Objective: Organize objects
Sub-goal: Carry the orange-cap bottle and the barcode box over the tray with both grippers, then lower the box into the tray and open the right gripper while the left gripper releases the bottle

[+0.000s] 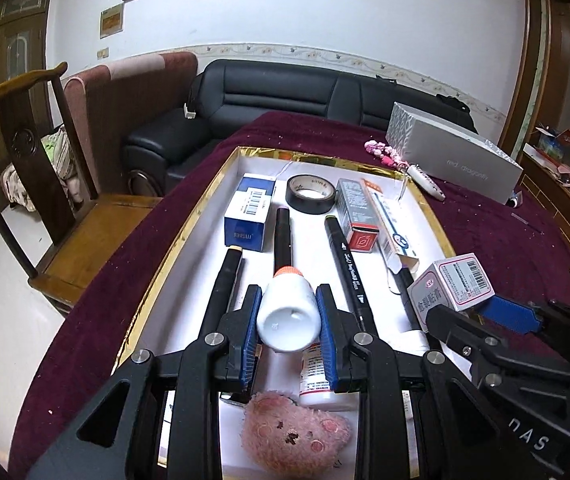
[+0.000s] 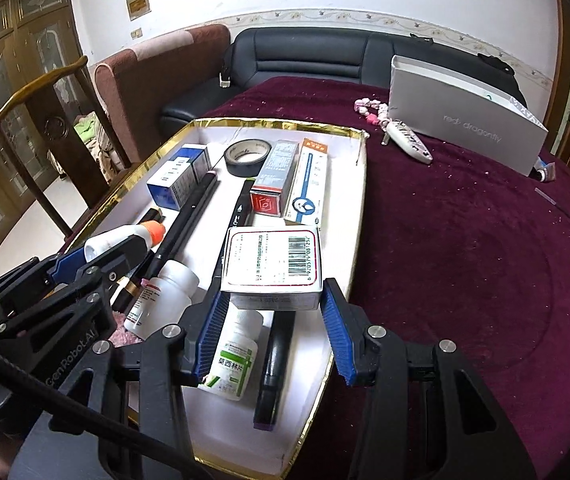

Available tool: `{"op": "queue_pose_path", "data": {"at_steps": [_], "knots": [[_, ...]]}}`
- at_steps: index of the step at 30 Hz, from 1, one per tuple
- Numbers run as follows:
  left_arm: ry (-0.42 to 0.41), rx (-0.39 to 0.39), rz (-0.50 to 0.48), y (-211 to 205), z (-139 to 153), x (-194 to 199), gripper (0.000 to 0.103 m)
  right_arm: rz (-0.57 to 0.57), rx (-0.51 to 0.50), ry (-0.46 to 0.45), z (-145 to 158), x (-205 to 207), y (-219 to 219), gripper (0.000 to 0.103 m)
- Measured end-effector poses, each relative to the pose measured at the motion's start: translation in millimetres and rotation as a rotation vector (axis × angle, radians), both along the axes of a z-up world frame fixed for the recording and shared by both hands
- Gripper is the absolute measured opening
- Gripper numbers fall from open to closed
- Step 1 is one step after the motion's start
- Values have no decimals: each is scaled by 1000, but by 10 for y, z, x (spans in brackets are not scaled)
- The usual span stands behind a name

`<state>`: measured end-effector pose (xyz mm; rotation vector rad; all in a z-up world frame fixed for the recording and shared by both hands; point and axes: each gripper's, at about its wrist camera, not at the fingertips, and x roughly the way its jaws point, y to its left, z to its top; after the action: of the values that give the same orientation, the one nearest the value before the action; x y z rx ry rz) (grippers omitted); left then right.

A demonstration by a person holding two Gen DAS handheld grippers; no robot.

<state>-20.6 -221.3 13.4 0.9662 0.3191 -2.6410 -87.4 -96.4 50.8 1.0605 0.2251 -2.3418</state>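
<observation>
A white tray (image 1: 181,236) with a gold rim lies on the dark red tablecloth, several items inside it. My left gripper (image 1: 289,292) is shut on a white glue bottle (image 1: 289,320) with an orange cap, held above the tray's near half. My right gripper (image 2: 276,289) is shut on a small white box (image 2: 271,256) with a barcode, over the tray's right side. In the left wrist view the right gripper (image 1: 465,304) and its small box (image 1: 451,282) show at the right. The right wrist view shows the left gripper (image 2: 113,246) with the bottle (image 2: 125,236).
In the tray lie a blue box (image 1: 249,210), a black tape roll (image 1: 311,194), black markers (image 1: 283,240), a red-ended box (image 2: 275,178), pill bottles (image 2: 233,356) and a pink plush (image 1: 293,436). A grey shoe box (image 2: 465,120) and pink beads (image 2: 369,108) sit beyond.
</observation>
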Motion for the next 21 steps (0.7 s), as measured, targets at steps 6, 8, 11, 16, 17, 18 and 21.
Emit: {"op": "queue_pose_path", "data": {"at_steps": [6,8,11,16,17,18,21], "knots": [[-26,0,9,-46,-56,-38,23,3,31,-10,-72,-101,-111,46],[-33,-2,9,-46,-69,-52,23,2,31,-31,-103,-168,-141,46],[-39,-9,13,-47,-85,-60,23,2,31,-62,-147,-251,-176,46],[-54,-10,19,-68,-123,-87,23,4,39,-79,-153,-359,-259,46],[-55,-11,20,-71,-124,-85,23,6,40,-83,-149,-378,-276,46],[-56,-12,20,-69,-127,-87,23,5,43,-85,-145,-400,-294,46],[-59,-18,24,-69,-136,-89,23,8,55,-85,-140,-454,-352,46]]}}
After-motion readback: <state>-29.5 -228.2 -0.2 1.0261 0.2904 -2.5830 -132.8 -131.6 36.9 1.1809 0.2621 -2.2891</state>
